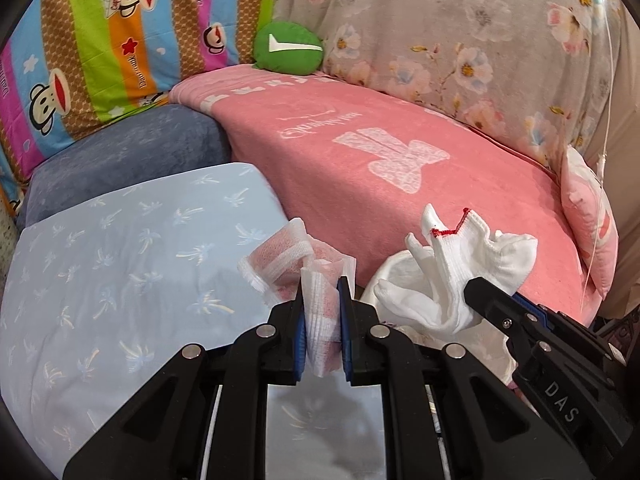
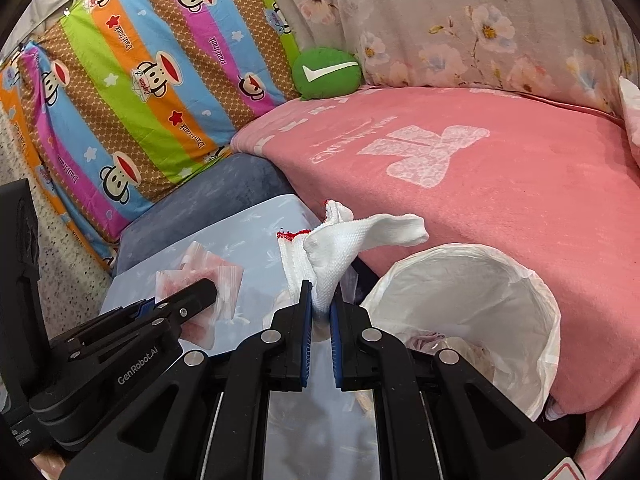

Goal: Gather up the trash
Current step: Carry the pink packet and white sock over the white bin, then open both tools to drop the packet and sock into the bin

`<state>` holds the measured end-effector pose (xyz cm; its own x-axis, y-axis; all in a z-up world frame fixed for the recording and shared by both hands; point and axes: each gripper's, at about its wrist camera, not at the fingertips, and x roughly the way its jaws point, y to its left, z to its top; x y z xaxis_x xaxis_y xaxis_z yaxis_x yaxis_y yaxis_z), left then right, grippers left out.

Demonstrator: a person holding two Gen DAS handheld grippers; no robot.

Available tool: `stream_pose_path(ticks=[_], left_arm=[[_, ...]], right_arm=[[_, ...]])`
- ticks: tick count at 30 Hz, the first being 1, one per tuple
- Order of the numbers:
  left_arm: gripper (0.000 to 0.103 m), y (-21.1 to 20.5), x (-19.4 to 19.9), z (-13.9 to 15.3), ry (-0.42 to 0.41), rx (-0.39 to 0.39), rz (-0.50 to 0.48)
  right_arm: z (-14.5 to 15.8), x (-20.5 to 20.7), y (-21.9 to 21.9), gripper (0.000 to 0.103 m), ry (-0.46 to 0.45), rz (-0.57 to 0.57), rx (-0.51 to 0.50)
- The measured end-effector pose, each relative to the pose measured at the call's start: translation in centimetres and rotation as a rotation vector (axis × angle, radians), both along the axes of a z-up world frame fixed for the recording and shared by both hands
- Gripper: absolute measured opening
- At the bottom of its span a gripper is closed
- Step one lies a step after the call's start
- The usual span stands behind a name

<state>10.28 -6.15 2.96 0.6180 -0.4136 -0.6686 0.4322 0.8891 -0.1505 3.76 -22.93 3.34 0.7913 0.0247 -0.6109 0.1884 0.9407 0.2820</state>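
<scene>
**Q:** What does each gripper carry?

**A:** The left gripper has its blue-padded fingers clenched on a crumpled pink-and-white wrapper, held above the light-blue palm-print sheet. The right gripper is clamped on a white sock with red edging; the sock's loose end stands up and flops to the right, above the pink blanket.

**Q:** Where is the receptacle?

**A:** A white trash bag sits open just right of the right gripper, against the front edge of the pink blanket. Some crumpled material lies inside it; what it is cannot be told.

**Q:** How do the two grippers stand to each other?

**A:** Side by side and near. In the left wrist view the right gripper enters from the lower right with the sock; in the right wrist view the left gripper enters from the lower left with the wrapper.

**Q:** What forms the background?

**A:** A striped cartoon-monkey pillow, a round green cushion with a white check mark, a floral grey cover, and a blue-grey cushion under the light-blue sheet.
</scene>
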Motion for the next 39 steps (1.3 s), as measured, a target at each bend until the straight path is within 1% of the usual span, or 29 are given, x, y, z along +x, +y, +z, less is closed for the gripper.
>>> stream_pose_path(ticks=[16, 26, 39], left_arm=[[0.013, -4.7, -2.8, 0.5, -0.007, 0.019, -0.093], [0.014, -6.9, -3.8, 0.5, -0.002, 0.033, -0.141], [0.015, -8.6, -4.4, -0.1, 0.013, 0.053, -0.181]], right_arm=[[0.3, -3.8, -4.8, 0.007, -0.018, -0.084, 0.016], [0.4, -5.1, -6.4, 0.007, -0.027, -0.114, 0.025], [0.2, -5.8, -8.0, 0.008, -0.026, -0.143, 0.031]])
